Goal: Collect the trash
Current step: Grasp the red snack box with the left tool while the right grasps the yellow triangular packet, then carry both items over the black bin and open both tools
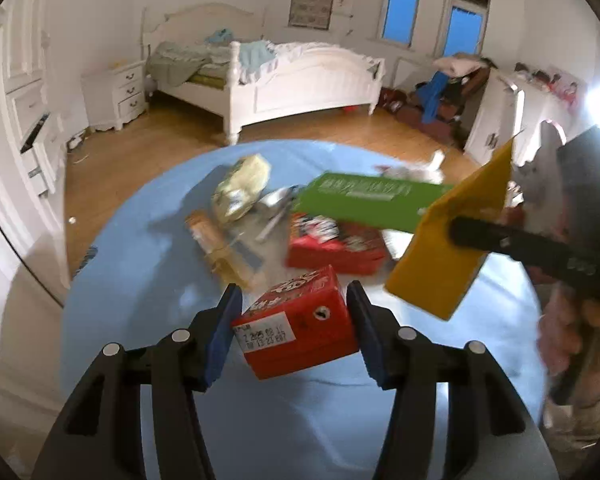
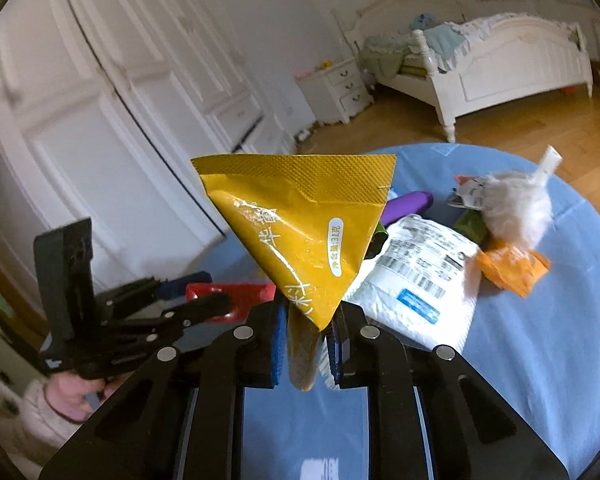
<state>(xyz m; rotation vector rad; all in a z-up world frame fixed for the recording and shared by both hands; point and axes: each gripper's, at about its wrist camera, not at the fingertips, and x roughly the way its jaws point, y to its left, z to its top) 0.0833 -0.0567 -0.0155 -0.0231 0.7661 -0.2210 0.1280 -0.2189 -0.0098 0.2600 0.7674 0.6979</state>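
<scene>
Two blue pads on the left gripper (image 1: 294,330) sit on each side of a small red carton (image 1: 298,322). They look like they touch its sides, so the carton seems held up over the blue table (image 1: 132,280). It has a straw hole on top and printed numbers. My guess is that it is empty and light, with stiff card sides that could cave in if squeezed hard. The flat sides are the best place to pinch it.

Over in the right wrist view, the right gripper (image 2: 308,344) is nearly closed on the bottom corner of a yellow packet (image 2: 300,232). The packet stands up like a triangle. It is thin and shiny, so it likely weighs almost nothing, bends easily and may slip. A crimped edge or a corner is a good spot to hold.

Farther out on the table lie more bits of trash: another red box (image 1: 336,246), a green box (image 1: 368,200), a crinkly pale bag (image 1: 240,188), a white pouch (image 2: 416,276) with a barcode, an orange wrapper (image 2: 512,266) and a fluffy white thing (image 2: 516,204).

No bin or bag for the trash shows in either view, so I cannot tell where these go.

Far away stands a white bed (image 1: 300,80).
</scene>
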